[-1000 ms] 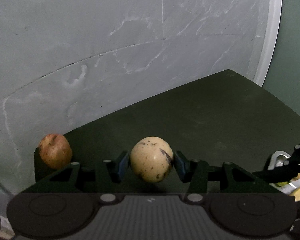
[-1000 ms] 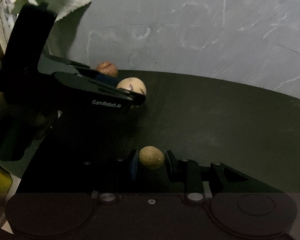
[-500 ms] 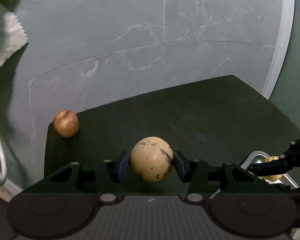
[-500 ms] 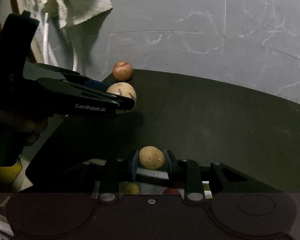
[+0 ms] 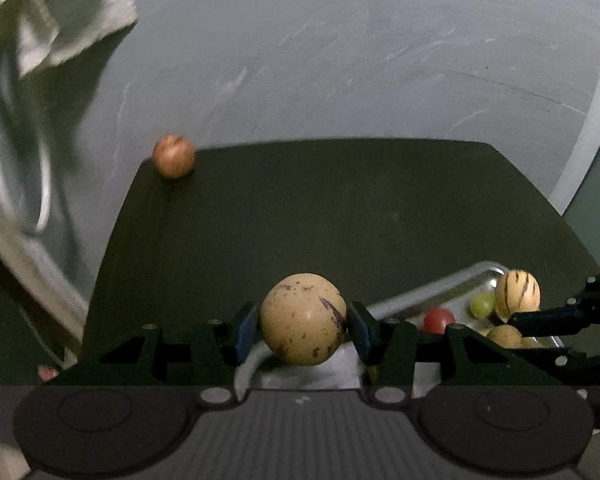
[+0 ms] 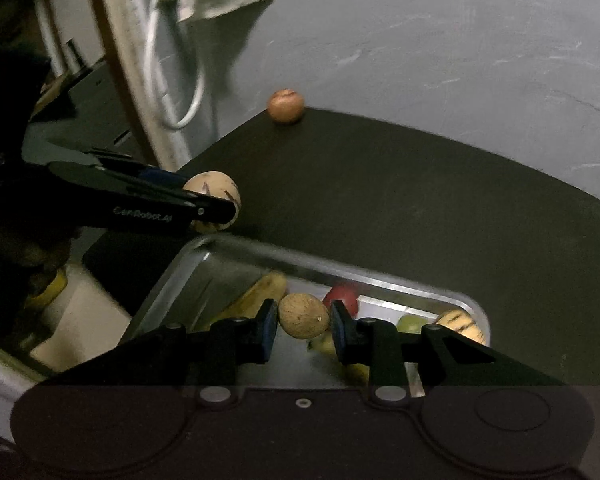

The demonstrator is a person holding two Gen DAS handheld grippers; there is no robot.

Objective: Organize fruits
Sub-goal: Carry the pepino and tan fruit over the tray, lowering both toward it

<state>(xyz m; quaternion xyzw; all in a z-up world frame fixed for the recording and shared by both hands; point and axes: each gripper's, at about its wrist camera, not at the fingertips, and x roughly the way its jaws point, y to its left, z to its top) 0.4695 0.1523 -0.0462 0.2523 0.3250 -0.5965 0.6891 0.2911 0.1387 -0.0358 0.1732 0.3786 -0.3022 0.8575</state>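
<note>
Fruit tally: left tool (image 5: 303,320) grips speckled cream round fruit (image 5: 302,318); right tool (image 6: 304,322) grips small tan fruit (image 6: 303,316) above steel tray (image 6: 380,280) already holding several fruits. Reddish-brown fruit (image 6: 286,106) remains at far corner of dark desk (image 6: 420,208).

Dark table against a grey wall

The dark table (image 6: 400,200) carries a reddish-brown apple (image 6: 286,106) alone at its far left corner, right at the edge by the wall. A metal tray (image 6: 380,276) rests on the near part of the top, well apart from the apple. The surface between them is bare.
</note>
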